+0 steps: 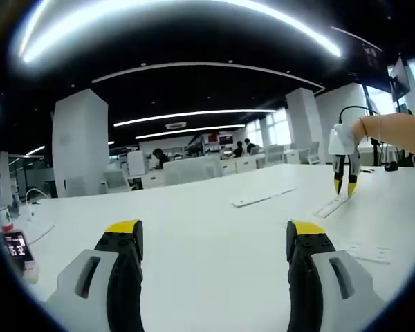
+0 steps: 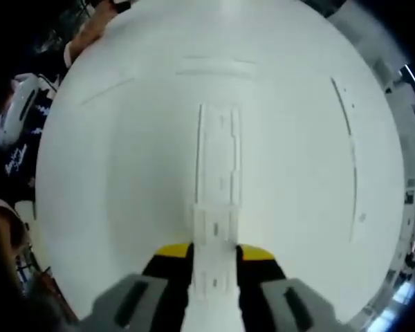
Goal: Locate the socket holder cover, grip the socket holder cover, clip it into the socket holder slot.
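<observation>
In the right gripper view a long white socket holder (image 2: 218,152) lies flat on the white table (image 2: 124,194), running straight away from me. A white socket holder cover (image 2: 214,232) sits on its near end and reaches back between my jaws. My right gripper (image 2: 214,252) is shut on that cover, one yellow tip pressed against each side. From the left gripper view, the right gripper (image 1: 344,185) points down onto the end of the same strip (image 1: 330,206). My left gripper (image 1: 214,232) hovers low over the table, open, with nothing between its jaws.
More white strips lie on the table (image 1: 263,197) (image 1: 366,252) (image 2: 353,138). A person's arm (image 1: 394,131) carries the right gripper. A phone with a lit screen (image 1: 17,249) rests at the table's left edge. Desks and seated people are far behind.
</observation>
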